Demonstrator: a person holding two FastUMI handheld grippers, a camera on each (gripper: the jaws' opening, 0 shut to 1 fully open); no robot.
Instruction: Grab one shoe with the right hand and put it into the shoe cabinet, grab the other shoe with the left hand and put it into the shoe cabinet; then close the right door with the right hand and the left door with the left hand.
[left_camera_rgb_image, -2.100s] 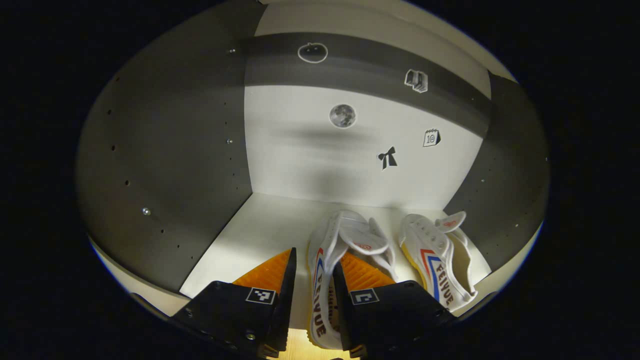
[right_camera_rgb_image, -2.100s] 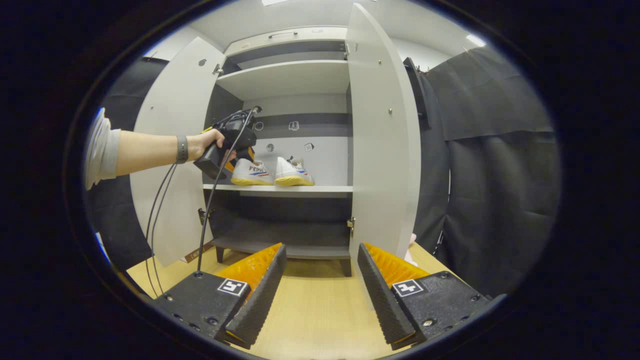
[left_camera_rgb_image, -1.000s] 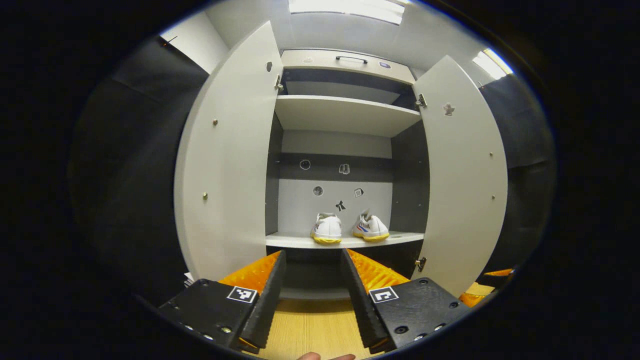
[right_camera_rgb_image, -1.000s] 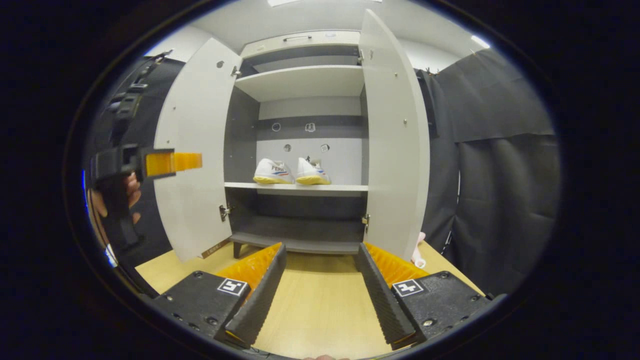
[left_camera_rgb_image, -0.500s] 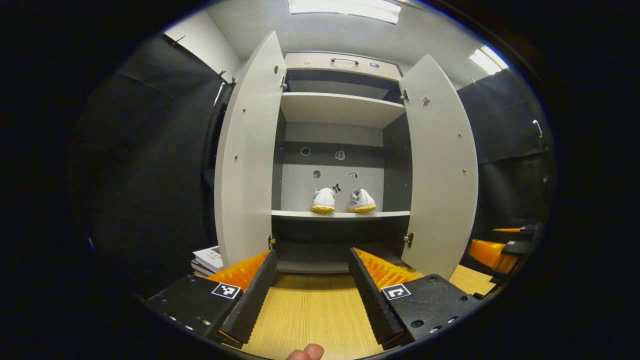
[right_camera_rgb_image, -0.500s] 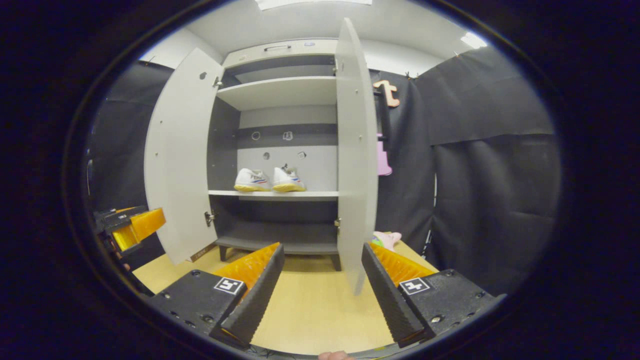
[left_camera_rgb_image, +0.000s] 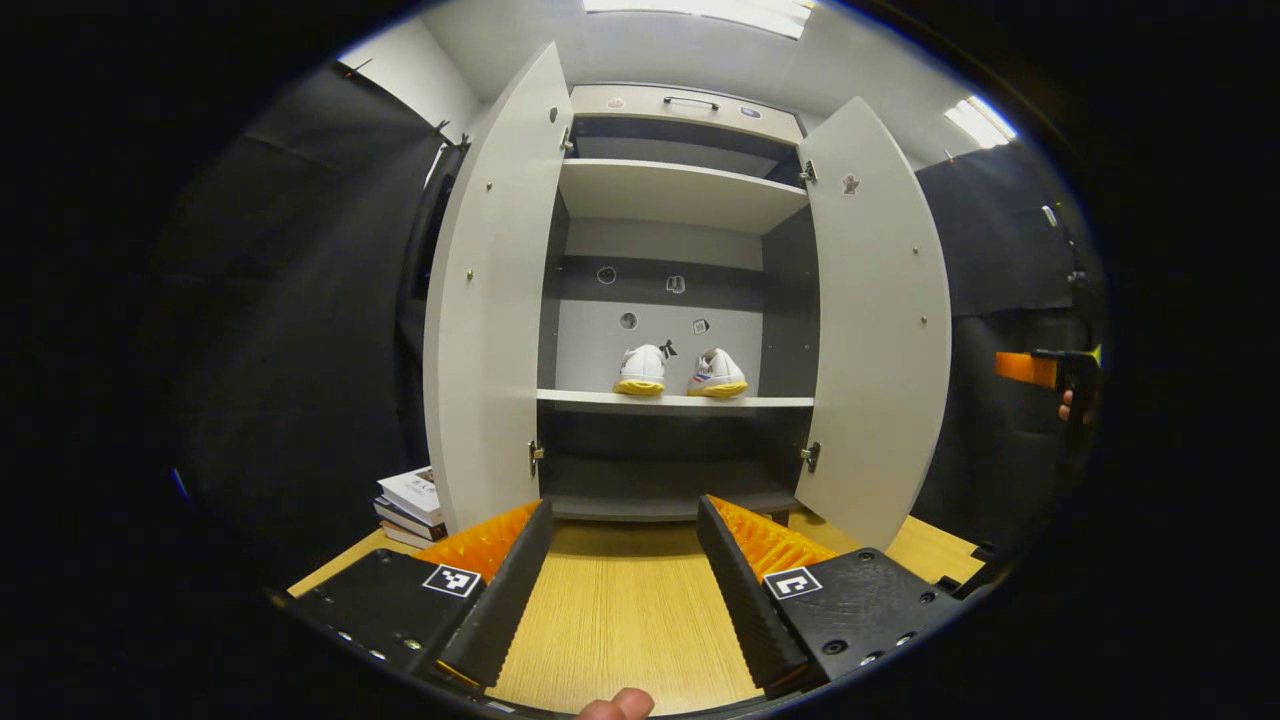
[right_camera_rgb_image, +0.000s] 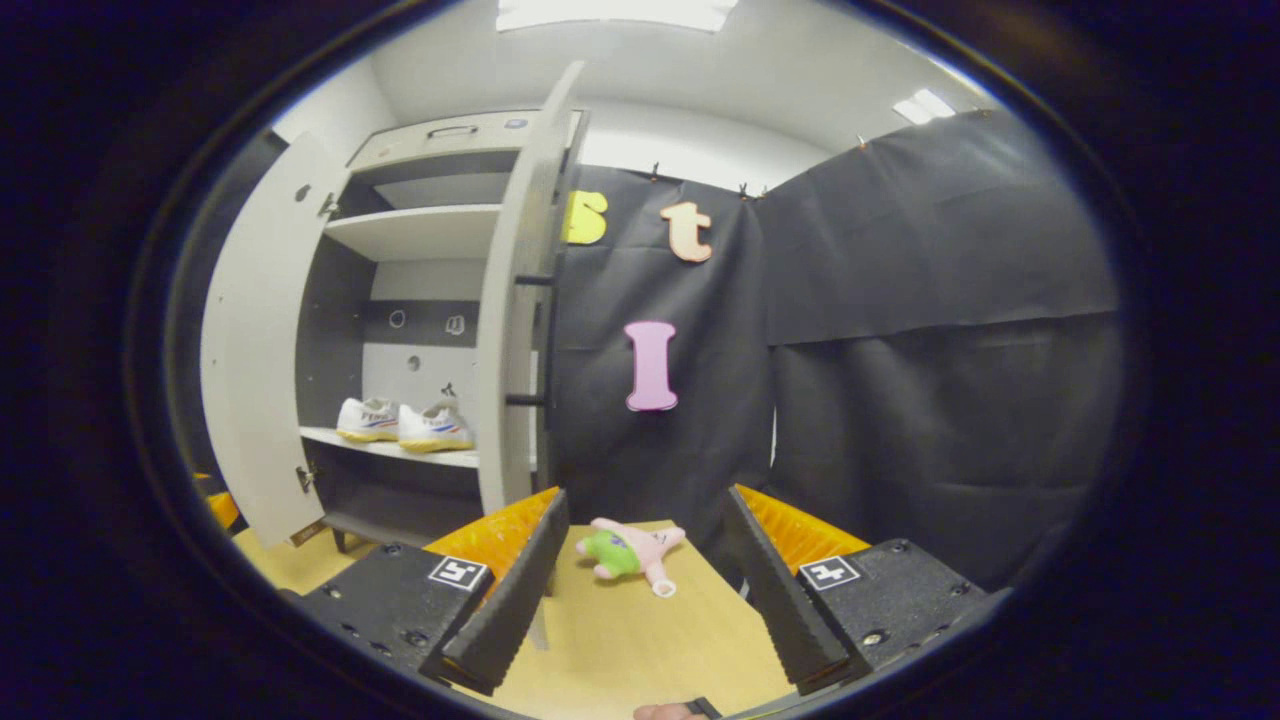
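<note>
Both white canvas shoes with yellow soles (left_camera_rgb_image: 680, 372) side by side on the middle shelf of the tall white wooden shoe cabinet (left_camera_rgb_image: 680, 195), toes facing out. Both doors wide open. Next job, probably: shutting the right white door (right_camera_rgb_image: 515, 300). Seen edge-on, tall and upright, just left of the right gripper (right_camera_rgb_image: 640, 575) and closest to it. Right gripper wide open, holding nothing. Left gripper (left_camera_rgb_image: 620, 580) also wide open and empty, facing the shelves, left white door (left_camera_rgb_image: 490, 300) beside it on the left.

shelf (left_camera_rgb_image: 675, 402): 2 shoes (left_camera_rgb_image: 680, 373) | table (right_camera_rgb_image: 640, 640): plush toy (right_camera_rgb_image: 628, 549), prob. books (left_camera_rgb_image: 410, 497)
</note>
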